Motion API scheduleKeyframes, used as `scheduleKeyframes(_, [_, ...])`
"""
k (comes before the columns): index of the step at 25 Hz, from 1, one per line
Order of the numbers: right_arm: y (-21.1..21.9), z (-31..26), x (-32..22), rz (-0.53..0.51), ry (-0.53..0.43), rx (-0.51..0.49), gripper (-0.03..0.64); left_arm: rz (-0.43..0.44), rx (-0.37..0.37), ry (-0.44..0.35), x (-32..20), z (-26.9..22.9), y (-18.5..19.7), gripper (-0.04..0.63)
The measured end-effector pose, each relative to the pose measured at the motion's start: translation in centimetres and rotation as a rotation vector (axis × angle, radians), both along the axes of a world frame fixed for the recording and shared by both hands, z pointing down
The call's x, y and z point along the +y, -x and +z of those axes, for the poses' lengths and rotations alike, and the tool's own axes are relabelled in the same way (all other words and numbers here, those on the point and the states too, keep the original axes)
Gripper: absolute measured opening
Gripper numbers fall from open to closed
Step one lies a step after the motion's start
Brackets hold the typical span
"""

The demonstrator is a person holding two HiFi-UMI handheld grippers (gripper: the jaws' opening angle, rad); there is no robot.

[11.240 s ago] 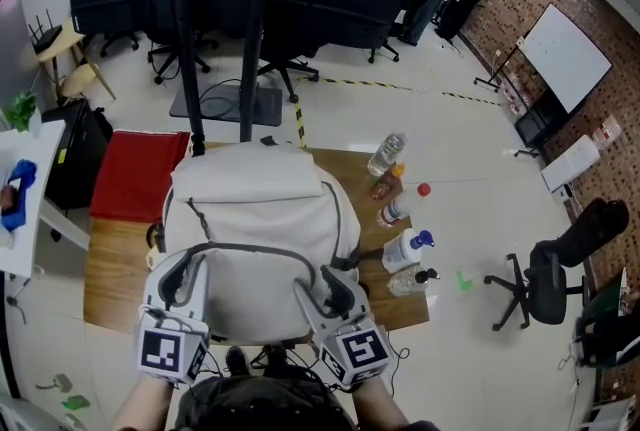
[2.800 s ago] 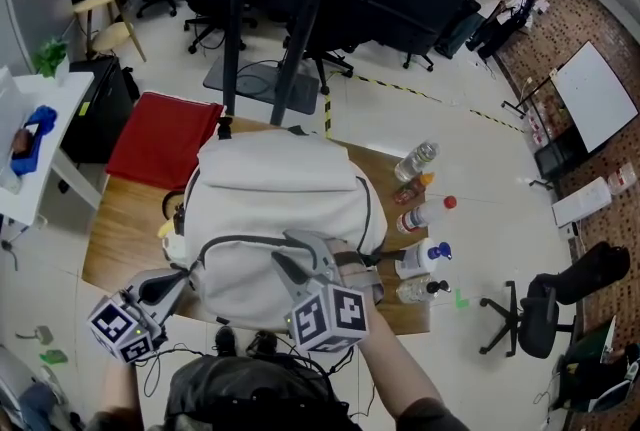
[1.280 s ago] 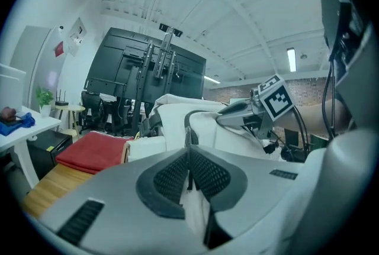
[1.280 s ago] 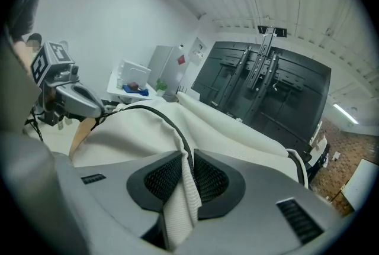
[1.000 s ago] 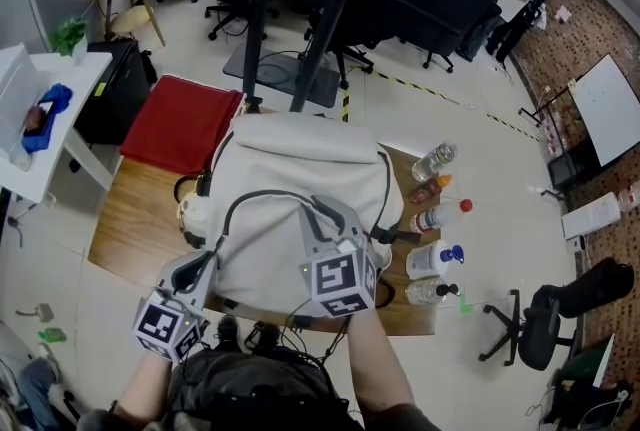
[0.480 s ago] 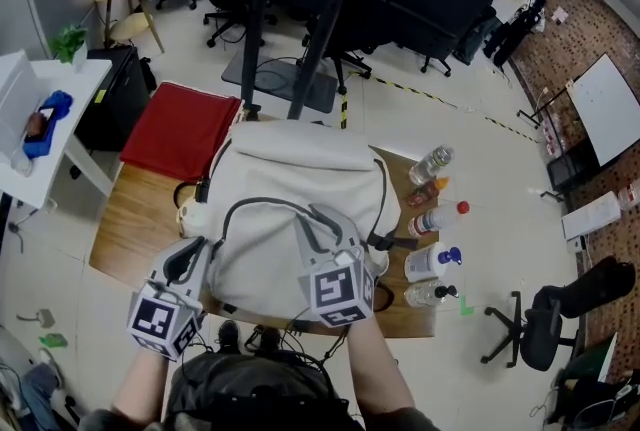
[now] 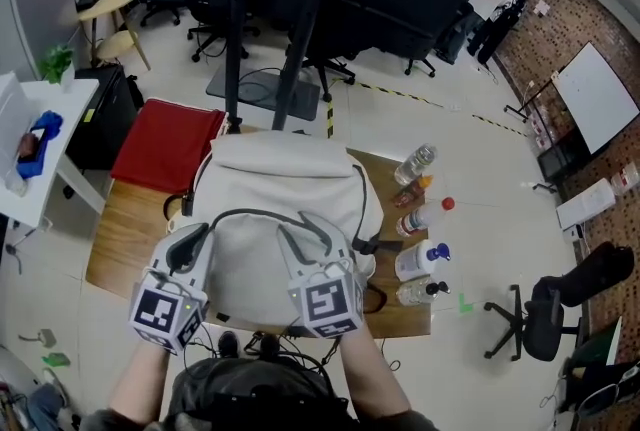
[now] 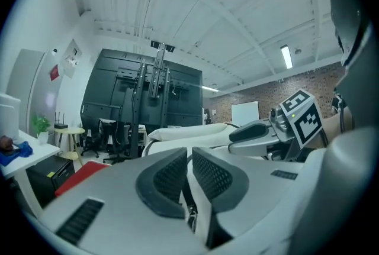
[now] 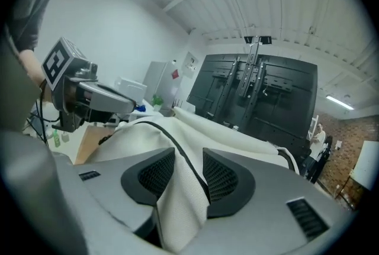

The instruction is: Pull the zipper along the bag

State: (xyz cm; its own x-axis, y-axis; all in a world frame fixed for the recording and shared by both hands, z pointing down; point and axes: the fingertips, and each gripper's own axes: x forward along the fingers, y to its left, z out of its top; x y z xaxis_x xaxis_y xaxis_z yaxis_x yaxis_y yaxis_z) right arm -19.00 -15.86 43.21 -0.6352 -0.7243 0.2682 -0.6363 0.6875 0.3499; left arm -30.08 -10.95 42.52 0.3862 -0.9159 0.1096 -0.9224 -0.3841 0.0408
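A white backpack (image 7: 280, 184) lies on the wooden table (image 7: 115, 244), with a dark zipper (image 7: 262, 213) arching over its near part. My left gripper (image 7: 192, 241) is at the arch's left end. In the left gripper view its jaws (image 8: 188, 160) are almost together on a thin dark zipper pull (image 8: 189, 203). My right gripper (image 7: 302, 233) sits on the arch's right side. Its jaws (image 9: 188, 166) are opening, with a loose fold of the bag's fabric (image 9: 177, 200) and zipper line (image 9: 180, 153) rising between the pads.
Several bottles (image 7: 412, 166) and a spray bottle (image 7: 420, 259) stand along the table's right edge. A red cushion (image 7: 165, 144) lies beyond the table's left corner. Black stand poles (image 7: 235, 29) and office chairs are behind the bag.
My left gripper has moved up along the bag's left side towards the zipper's end. The right gripper stays on the bag's near part, shifted slightly left.
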Motion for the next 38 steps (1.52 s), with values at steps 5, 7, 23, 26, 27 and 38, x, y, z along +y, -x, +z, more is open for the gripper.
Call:
scheduleKeyframes(5, [-1.8,-2.9,1.4,0.028,0.026,-0.189,0.163,0.006,0.000,-0.074,-0.8,-2.7,-1.4,0.057])
scheduleKeyframes(7, [-2.3,-4.0,2.2,0.033,0.021,-0.259,0.163,0.021,0.009,-0.095,-1.0,-3.7,-2.1,0.055])
scheduleKeyframes(23, [-5.5,-4.8,4.0,0.132,0.029,-0.429,0.015,0.087,0.049,-0.111,-1.7,-4.5,-7.4,0.012])
scheduleKeyframes(26, [-5.6,-4.2,4.1,0.133,0.037,-0.421,0.015,0.091,0.054,-0.100,-1.7,-4.0,-7.9,0.012])
scheduleKeyframes(27, [-5.6,-4.1,4.1,0.132,0.039,-0.417,0.015,0.092,0.055,-0.094,-1.7,-3.9,-8.1,0.012])
scheduleKeyframes(38, [-5.2,-3.7,4.4,0.114,0.045,-0.389,0.014,0.088,0.037,-0.028,-1.2,-3.1,-8.0,0.012])
